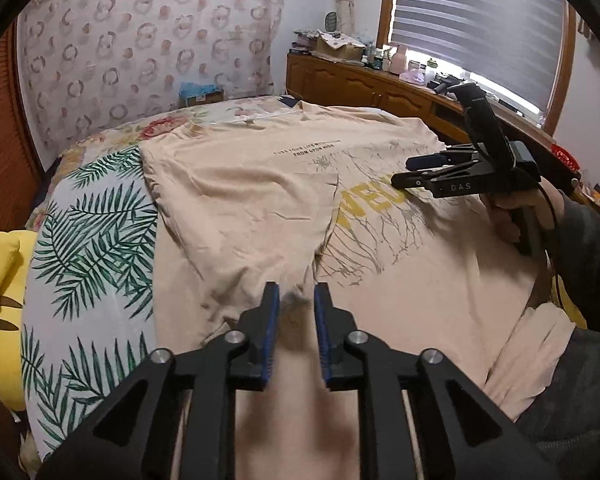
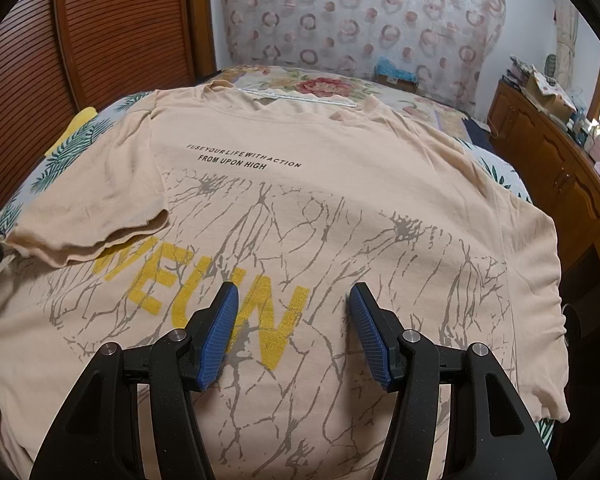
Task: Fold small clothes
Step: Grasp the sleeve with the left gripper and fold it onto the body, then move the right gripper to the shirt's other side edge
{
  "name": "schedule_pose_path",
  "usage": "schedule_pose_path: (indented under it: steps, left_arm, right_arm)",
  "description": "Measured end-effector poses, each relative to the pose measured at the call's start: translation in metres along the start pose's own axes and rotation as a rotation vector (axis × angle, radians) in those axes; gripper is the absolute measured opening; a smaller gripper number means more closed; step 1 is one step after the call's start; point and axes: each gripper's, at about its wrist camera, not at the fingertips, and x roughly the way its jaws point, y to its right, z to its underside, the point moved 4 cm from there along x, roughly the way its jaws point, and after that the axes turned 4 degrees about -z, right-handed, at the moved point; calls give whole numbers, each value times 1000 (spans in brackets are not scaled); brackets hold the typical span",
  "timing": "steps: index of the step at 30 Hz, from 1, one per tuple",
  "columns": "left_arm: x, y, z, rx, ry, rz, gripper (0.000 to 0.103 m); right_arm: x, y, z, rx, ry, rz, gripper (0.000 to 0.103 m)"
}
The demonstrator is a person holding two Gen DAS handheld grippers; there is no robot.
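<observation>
A beige T-shirt (image 1: 260,184) with yellow letters and grey crack print lies spread on the bed; it fills the right wrist view (image 2: 340,208). Its left sleeve (image 2: 92,216) is folded inward over the print. My left gripper (image 1: 297,300) hovers just above the sleeve's hem (image 1: 296,292), jaws narrowly apart, nothing clamped between them. My right gripper (image 2: 292,300) is open and empty above the middle of the shirt; it also shows in the left wrist view (image 1: 410,170) at the right, held by a hand.
The bed has a leaf-print cover (image 1: 92,240) and a floral sheet (image 2: 320,84). A yellow cushion (image 1: 0,300) lies at the left edge. A wooden dresser (image 1: 380,88) with clutter stands on the right under the window. A slatted wooden door (image 2: 100,32) is at the far left.
</observation>
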Motion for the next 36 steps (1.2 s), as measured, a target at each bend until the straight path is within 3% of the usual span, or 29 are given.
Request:
schedule_pose_path:
  steps: [5, 8, 21, 28, 36]
  left_arm:
    - [-4, -9, -11, -21, 33, -39, 39]
    - [2, -21, -19, -46, 38, -67, 46]
    - [77, -66, -32, -130, -124, -138, 48]
    - [82, -64, -33, -106, -110, -180, 51]
    - [82, -70, -33, -116, -102, -173, 53]
  right_arm:
    - [0, -1, 0, 0, 0, 0, 59]
    - [0, 0, 0, 0, 0, 0, 59]
    - [0, 0, 0, 0, -1, 1, 60]
    - [0, 0, 0, 0, -1, 1, 60]
    - [-1, 7, 0, 16, 5, -2, 60]
